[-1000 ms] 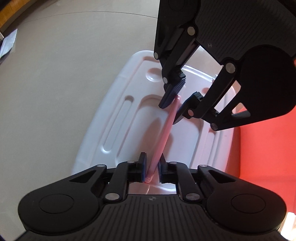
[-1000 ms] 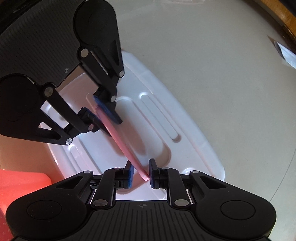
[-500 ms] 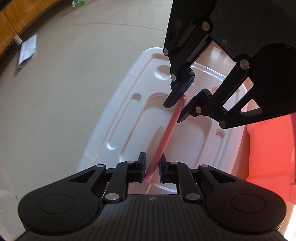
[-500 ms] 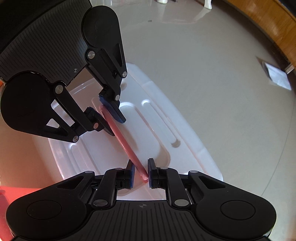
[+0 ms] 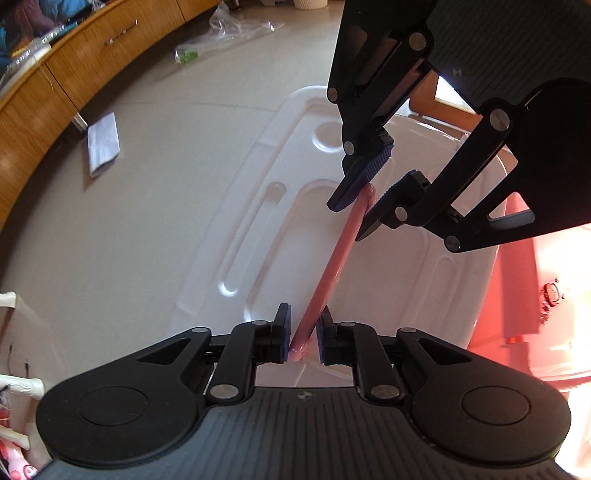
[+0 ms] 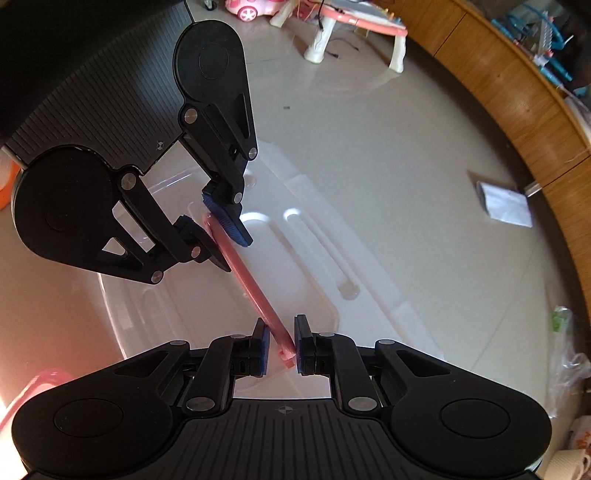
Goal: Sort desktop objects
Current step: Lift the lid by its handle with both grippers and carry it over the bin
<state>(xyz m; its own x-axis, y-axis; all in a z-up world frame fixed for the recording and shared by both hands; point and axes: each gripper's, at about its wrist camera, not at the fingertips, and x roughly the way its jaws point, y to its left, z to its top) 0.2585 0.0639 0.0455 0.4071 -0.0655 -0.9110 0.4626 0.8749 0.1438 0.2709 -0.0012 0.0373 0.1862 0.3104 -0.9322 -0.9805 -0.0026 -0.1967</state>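
Note:
A long thin pink pen (image 5: 332, 264) is held at both ends above a white plastic lid (image 5: 258, 206). My left gripper (image 5: 304, 332) is shut on its near end in the left wrist view. My right gripper (image 5: 364, 201) is shut on its far end there. In the right wrist view the pen (image 6: 255, 284) runs from my right gripper (image 6: 281, 343), shut on it, up to my left gripper (image 6: 218, 230). The lid (image 6: 321, 251) lies below both grippers on the floor.
A red-pink bin (image 5: 532, 295) sits right of the lid. Wooden cabinets (image 5: 74, 74) curve along the left, with a white paper (image 5: 103, 144) and a plastic bag (image 5: 221, 33) on the beige floor. A pink toy table (image 6: 354, 22) stands far off.
Both grippers have lifted together with the pen, away from the lid. More of the room and cabinets now shows. The grip on the pen is unchanged.

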